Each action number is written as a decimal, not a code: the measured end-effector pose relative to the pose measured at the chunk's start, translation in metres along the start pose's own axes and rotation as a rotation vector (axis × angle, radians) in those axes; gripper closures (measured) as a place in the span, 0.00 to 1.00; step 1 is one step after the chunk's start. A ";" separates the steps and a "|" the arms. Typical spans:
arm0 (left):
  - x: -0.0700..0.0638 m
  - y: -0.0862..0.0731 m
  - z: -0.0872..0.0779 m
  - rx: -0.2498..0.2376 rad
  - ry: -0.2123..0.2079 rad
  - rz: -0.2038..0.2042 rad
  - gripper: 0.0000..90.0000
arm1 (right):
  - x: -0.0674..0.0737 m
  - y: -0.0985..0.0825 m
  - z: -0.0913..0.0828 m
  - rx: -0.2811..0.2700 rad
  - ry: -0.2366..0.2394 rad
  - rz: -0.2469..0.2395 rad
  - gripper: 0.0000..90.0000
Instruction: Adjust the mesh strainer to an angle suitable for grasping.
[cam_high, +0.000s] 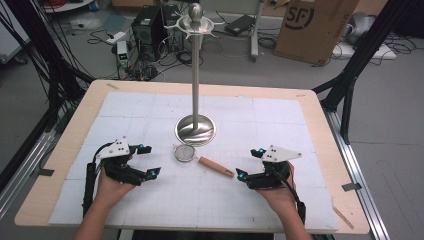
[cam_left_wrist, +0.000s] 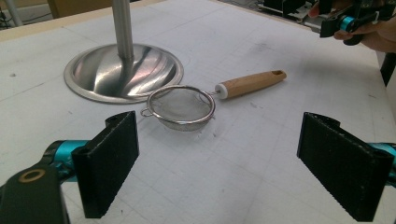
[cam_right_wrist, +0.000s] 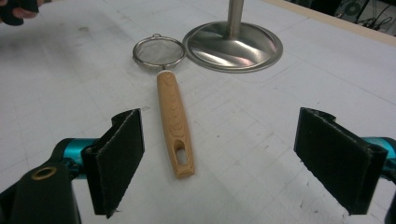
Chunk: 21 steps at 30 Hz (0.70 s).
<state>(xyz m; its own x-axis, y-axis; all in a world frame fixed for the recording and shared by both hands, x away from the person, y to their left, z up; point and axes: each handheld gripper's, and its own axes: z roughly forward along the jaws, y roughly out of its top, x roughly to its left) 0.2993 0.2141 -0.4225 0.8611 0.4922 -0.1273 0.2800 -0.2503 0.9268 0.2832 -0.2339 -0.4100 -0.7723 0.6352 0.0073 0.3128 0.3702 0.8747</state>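
Strainer: lay flat, rim beside the stand base (wooden handle toward right gripper).
Left gripper: jaws spread, empty, bare mat between it and the strainer.
Right gripper: jaws spread, empty, near the handle end.

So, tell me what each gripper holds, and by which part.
Nothing. The left gripper and right gripper are both open; the strainer lies on the table between them.

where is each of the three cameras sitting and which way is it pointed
High view: above the person's side, facing forward and down on the table; both forearms, left gripper and right gripper show.
Left gripper view: rides the left gripper, facing the strainer; open jaws show.
Right gripper view: rides the right gripper, facing the strainer's wooden handle; open jaws show.
Shared: strainer and metal stand.
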 end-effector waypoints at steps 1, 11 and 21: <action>0.000 0.000 0.001 0.004 0.000 -0.001 0.15 | 0.000 0.000 0.002 0.005 0.002 0.000 0.17; -0.001 0.000 0.000 -0.001 -0.001 -0.003 0.15 | 0.005 0.008 0.016 0.029 0.011 -0.008 0.17; 0.000 0.000 0.000 0.003 0.000 0.000 0.15 | 0.008 0.017 0.040 0.078 0.042 -0.025 0.20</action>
<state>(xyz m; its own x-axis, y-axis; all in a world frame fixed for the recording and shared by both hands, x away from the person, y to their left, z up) 0.2995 0.2142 -0.4225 0.8612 0.4922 -0.1270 0.2809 -0.2526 0.9259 0.3050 -0.1954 -0.4142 -0.8021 0.5971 0.0077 0.3344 0.4385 0.8342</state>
